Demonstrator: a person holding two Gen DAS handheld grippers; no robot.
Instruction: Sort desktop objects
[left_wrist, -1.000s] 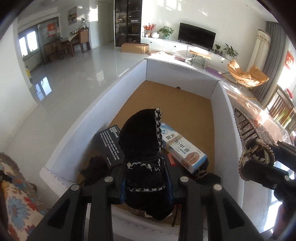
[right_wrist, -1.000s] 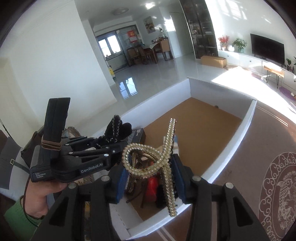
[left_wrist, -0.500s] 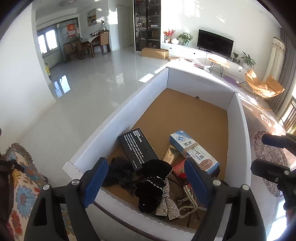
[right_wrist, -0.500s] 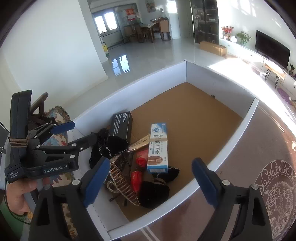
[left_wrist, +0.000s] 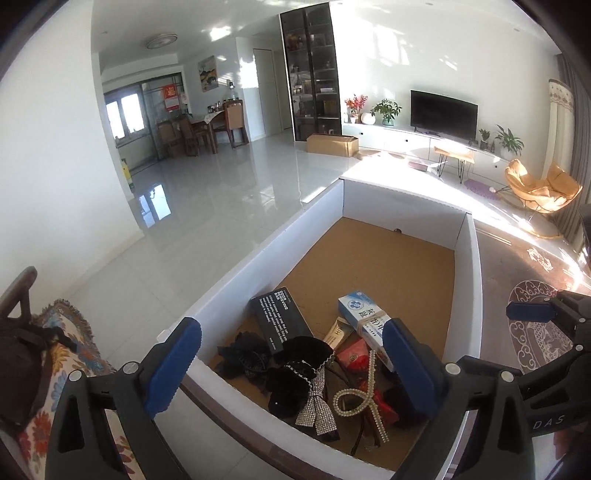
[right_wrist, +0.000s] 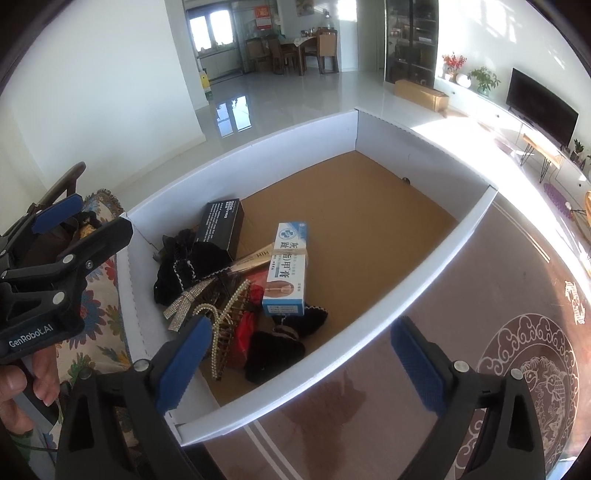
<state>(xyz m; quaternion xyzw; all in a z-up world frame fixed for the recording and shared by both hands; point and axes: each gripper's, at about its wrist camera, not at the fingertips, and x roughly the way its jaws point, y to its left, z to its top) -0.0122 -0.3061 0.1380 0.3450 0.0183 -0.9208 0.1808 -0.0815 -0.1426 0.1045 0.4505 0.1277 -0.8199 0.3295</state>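
Your left gripper (left_wrist: 291, 365) stood wide open, its jaws having just been opening with nothing between them, above the white box (left_wrist: 236, 280). Your right gripper (right_wrist: 299, 362) had likewise just been opening and held nothing. In the box's near corner lay the black velvet hair clip (left_wrist: 295, 365), the pearl clip (left_wrist: 364, 397), the rhinestone bow (left_wrist: 316, 408) and the blue-and-white carton (right_wrist: 288, 269).
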